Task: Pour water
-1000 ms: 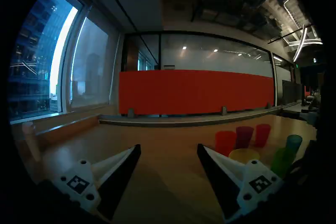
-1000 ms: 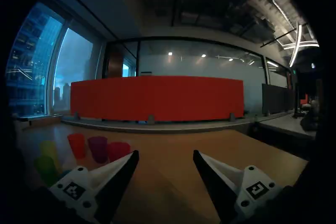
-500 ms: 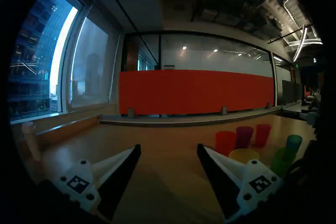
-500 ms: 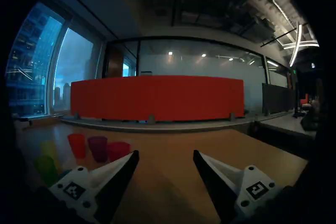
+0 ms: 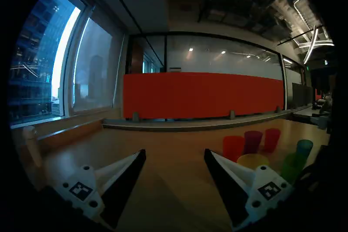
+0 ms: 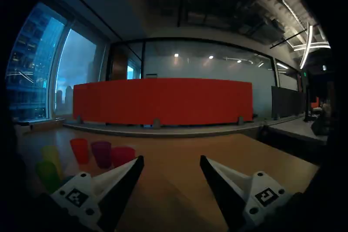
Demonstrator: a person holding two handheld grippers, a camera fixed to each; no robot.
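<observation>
Several coloured plastic cups stand together on a wooden table. In the left gripper view they lie to the right: an orange-red cup, a purple cup, a red cup, a yellow cup, a green cup and a teal cup. My left gripper is open, nothing between its fingers. In the right gripper view the cups lie to the left: orange-red, purple, red, yellow, green. My right gripper is open and holds nothing.
A long red partition on a ledge runs along the table's far edge. Tall windows are on the left. A neighbouring desk stands off to the right. Bare tabletop stretches ahead of both grippers.
</observation>
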